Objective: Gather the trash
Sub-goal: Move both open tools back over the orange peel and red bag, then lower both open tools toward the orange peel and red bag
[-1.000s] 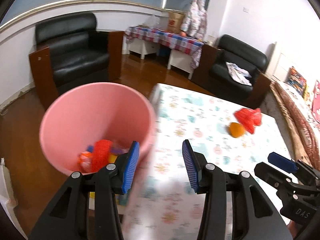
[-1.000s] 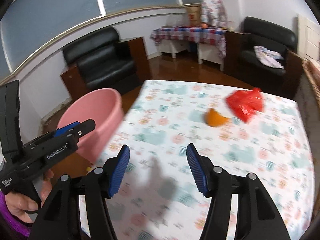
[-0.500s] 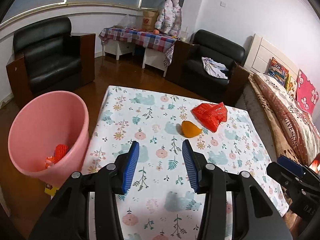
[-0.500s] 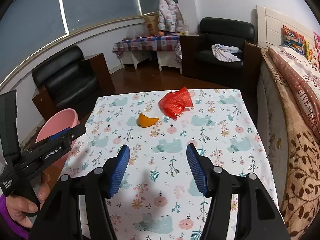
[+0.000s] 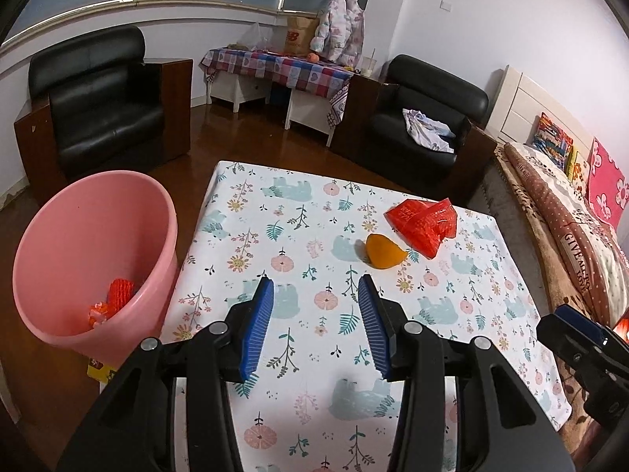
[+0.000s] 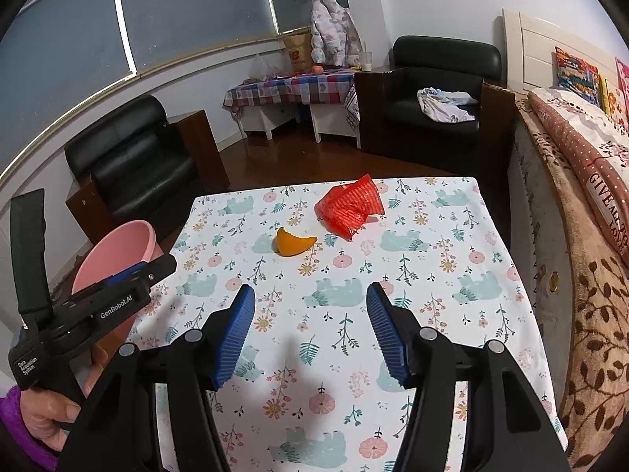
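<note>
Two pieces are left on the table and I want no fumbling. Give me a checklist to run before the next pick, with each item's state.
1. Left gripper open, nothing between the pads: ok.
2. Right gripper open and empty: ok.
3. Orange peel in plain sight, lying free on the tablecloth: ok.
4. Red mesh bag apart from the peel, so each can be taken alone: ok.
5. Pink bin within view beside the table, mouth unobstructed: ok.
6. Room left in the bin: ok, only a few bits at the bottom.

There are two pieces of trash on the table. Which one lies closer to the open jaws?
The orange peel is closer. It lies on the floral tablecloth just ahead of the jaws, while the red mesh bag lies behind it, farther toward the table's far edge.
</note>
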Tool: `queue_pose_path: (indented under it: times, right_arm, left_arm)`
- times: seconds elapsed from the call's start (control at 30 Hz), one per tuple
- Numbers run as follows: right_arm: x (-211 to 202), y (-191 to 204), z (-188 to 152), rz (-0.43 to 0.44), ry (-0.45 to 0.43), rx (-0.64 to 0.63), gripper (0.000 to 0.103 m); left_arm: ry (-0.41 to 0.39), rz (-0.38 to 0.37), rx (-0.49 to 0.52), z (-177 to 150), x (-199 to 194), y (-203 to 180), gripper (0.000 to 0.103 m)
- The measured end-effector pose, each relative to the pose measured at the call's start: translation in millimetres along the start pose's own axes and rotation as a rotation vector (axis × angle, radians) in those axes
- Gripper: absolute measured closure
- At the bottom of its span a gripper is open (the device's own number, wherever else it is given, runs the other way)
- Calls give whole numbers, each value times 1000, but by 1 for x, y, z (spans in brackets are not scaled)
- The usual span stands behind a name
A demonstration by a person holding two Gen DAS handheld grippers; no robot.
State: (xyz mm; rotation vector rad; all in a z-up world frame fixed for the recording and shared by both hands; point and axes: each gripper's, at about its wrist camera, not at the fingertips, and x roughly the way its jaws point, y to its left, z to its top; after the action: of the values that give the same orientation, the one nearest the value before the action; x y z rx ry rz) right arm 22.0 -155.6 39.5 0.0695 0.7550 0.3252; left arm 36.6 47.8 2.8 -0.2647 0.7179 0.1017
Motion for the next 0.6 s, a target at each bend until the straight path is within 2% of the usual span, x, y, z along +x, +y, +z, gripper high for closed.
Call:
queue_pose_path:
  times: [0.3,0.6]
  right_arm:
    - [1,-4,1,1,-5,11,44]
    - [-20,-6,5,-33,-51,-2,45]
  left_arm:
    - [-18,-1,-3,0,1,-1,58]
    - [-45,-16,-2,6,-4,-13,58]
